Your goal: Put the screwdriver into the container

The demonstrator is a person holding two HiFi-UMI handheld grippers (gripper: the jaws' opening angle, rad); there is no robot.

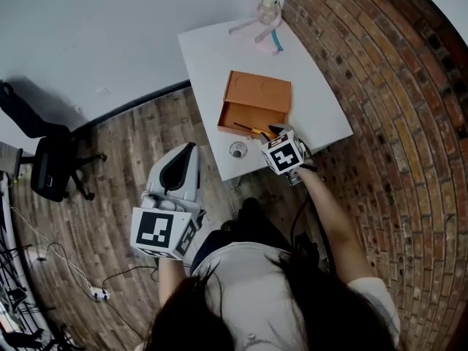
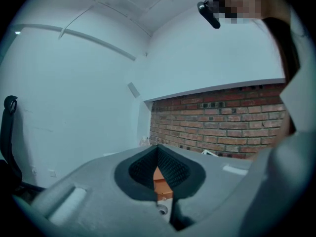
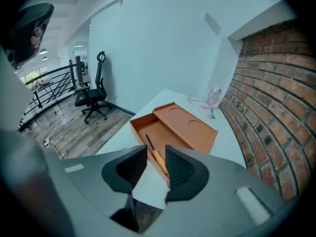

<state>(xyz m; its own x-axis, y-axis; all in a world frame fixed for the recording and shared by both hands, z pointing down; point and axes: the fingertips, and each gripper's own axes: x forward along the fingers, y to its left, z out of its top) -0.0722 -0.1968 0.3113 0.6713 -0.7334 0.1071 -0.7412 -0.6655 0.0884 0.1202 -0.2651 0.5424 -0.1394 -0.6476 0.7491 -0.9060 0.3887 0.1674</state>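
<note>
Left gripper (image 1: 189, 151), grey with black ribbed pads, held off the white bench (image 1: 314, 86) with its pads closed together on nothing. Centre: flat orange plastic container (image 3: 165, 132), its lid slid partly aside. The slim screwdriver with a dark shaft and yellow-orange handle (image 3: 157, 158) lies with its shaft in the open compartment, and its handle appears to cross the near rim. Right gripper (image 3: 155, 147) hangs above the handle, pads well apart and gripping nothing. Risk: a handle propped on the rim could roll or tip out, or a pad could snag it
</note>
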